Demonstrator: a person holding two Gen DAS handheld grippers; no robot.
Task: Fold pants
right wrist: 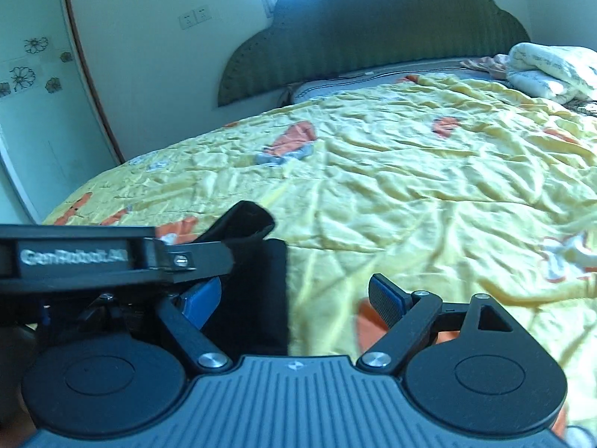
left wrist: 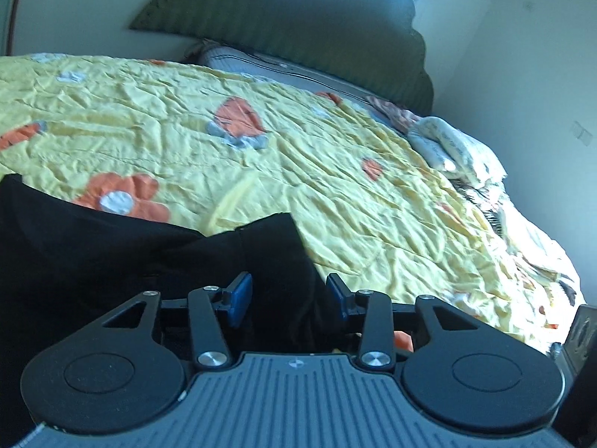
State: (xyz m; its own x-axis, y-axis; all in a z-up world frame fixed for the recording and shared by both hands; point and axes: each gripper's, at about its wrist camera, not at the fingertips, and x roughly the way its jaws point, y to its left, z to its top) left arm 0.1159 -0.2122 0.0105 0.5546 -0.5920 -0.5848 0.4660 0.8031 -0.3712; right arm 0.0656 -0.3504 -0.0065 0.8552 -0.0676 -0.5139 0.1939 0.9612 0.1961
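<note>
One readable mark: a brand name on the other claw's housing

In the right wrist view, pale raised lettering reading "GenRobot.AI" stands on the side face of the black housing of the left claw (right wrist: 74,257), which crosses the near left of the picture; the last letters are blurred. The folded white blanket (right wrist: 552,71) at the far right of the bed carries lines of print too small to read. The left wrist view shows no legible text.
</note>
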